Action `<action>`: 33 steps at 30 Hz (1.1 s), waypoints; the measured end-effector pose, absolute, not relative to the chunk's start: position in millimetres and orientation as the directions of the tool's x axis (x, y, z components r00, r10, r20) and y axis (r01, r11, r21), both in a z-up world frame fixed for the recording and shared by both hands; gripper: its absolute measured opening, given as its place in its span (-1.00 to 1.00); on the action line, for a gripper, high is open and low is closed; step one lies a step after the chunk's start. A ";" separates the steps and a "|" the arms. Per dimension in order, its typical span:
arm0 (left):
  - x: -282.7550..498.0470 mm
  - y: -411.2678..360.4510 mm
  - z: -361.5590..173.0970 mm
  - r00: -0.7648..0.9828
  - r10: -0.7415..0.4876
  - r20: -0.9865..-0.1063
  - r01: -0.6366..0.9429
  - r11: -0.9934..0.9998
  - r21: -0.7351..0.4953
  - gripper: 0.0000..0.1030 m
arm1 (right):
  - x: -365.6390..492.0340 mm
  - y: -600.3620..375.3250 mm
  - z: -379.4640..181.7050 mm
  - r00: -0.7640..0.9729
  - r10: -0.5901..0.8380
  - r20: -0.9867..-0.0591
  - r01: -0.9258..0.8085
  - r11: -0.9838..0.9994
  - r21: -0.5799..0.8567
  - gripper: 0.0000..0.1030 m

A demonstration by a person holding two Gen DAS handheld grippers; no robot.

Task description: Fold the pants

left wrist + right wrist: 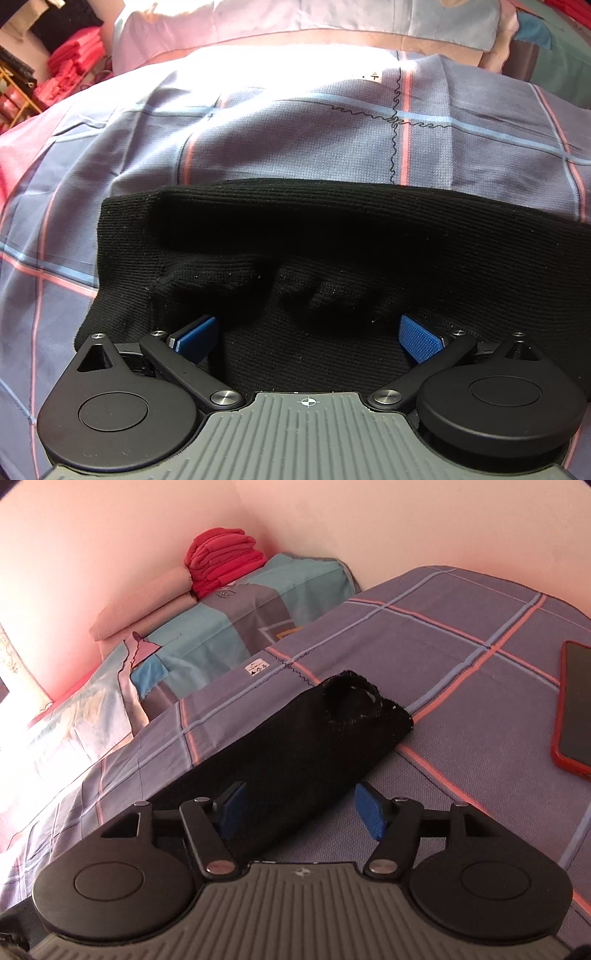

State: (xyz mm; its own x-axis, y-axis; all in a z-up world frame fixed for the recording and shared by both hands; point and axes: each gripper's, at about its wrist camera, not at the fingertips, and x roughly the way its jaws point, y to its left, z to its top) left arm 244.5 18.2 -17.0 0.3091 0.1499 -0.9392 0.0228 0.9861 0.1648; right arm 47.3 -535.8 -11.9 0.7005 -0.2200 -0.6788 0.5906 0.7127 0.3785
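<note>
Black knit pants lie folded on the plaid bed sheet, with a bunched fold of fabric in the middle. My left gripper is open right above them, its blue pads spread to either side of the bunched fabric, holding nothing. In the right wrist view the pants show as a long folded strip with an open end pointing away. My right gripper is open at the strip's near end; the left pad is over the fabric and the right pad over bare sheet.
A red-cased phone lies on the sheet at the right. A teal pillow with folded pink and red cloth sits by the wall. Red stacked items stand beyond the bed's left edge.
</note>
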 end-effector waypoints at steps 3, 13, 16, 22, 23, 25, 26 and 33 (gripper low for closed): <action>245.6 17.6 -17.1 0.304 0.153 -0.940 0.022 0.986 0.167 1.00 | 33.7 -527.6 -14.8 0.694 -0.148 -0.704 0.594 0.671 0.444 0.41; 245.6 14.7 -17.9 0.308 0.163 -0.937 0.028 0.983 0.180 1.00 | 48.0 -537.6 -32.5 0.748 -0.024 -0.663 0.540 0.603 0.587 0.64; 245.8 12.4 -17.7 0.309 0.172 -0.936 0.032 0.981 0.191 1.00 | 57.7 -548.5 -33.4 0.759 -0.030 -0.650 0.544 0.577 0.609 0.68; 246.7 9.0 -16.9 0.307 0.178 -0.935 0.042 0.979 0.200 1.00 | 75.1 -566.9 -38.0 0.792 -0.061 -0.608 0.530 0.564 0.634 0.68; 246.6 9.0 -16.9 0.306 0.176 -0.936 0.042 0.979 0.198 1.00 | 75.2 -569.9 -40.1 0.801 -0.073 -0.594 0.531 0.544 0.650 0.68; 246.6 10.4 -16.7 0.305 0.171 -0.937 0.039 0.981 0.192 1.00 | 72.5 -569.6 -43.4 0.814 -0.095 -0.573 0.541 0.486 0.687 0.69; 246.3 11.1 -16.7 0.306 0.168 -0.937 0.037 0.982 0.188 1.00 | 71.1 -565.1 -43.5 0.817 -0.096 -0.569 0.540 0.477 0.694 0.69; 244.0 21.5 -18.8 0.315 0.141 -0.939 0.028 0.987 0.157 1.00 | 77.6 -546.5 -44.9 0.834 -0.013 -0.552 0.439 0.622 0.648 0.57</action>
